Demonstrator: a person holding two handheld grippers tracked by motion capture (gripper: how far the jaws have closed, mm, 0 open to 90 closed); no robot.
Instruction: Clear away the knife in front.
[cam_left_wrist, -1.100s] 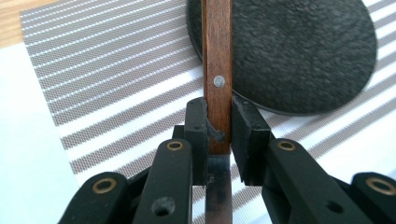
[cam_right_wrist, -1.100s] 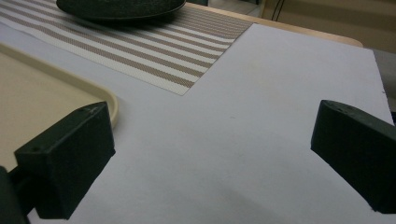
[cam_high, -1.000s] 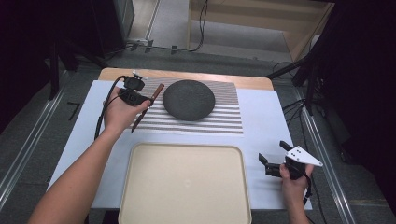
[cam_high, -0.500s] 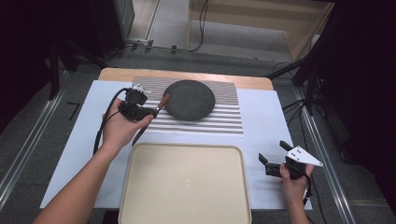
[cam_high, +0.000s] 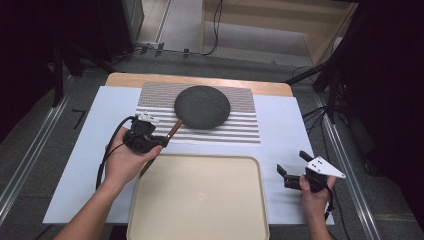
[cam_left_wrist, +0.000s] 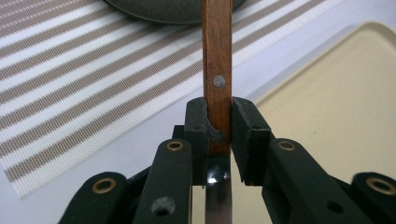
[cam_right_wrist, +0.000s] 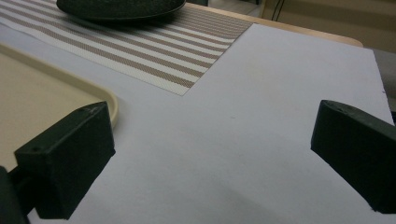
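Two black jaws of the left gripper (cam_left_wrist: 218, 135) squeezing tight on a brown wooden handle (cam_left_wrist: 217, 60) — one on each side, both touching the wood. Gripping just below a small silver rivet (cam_left_wrist: 219, 81), with a shiny metal blade (cam_left_wrist: 217, 191) running down between the jaws toward the camera. Looking like a knife, handle tip pointing up at the dark round plate (cam_high: 202, 107). Holding it, in the high view, with the left gripper (cam_high: 150, 142) just past the near left corner of the striped mat (cam_high: 240, 131) and right beside the far left corner of the cream tray (cam_high: 200, 200). Plate sitting in the middle of that mat, on the white table cover (cam_high: 90, 150). Resting low and well apart at the tray's right side — the right gripper (cam_high: 290, 179), its jaws spread wide, holding nothing, only bare white cover (cam_right_wrist: 243, 154) between them.
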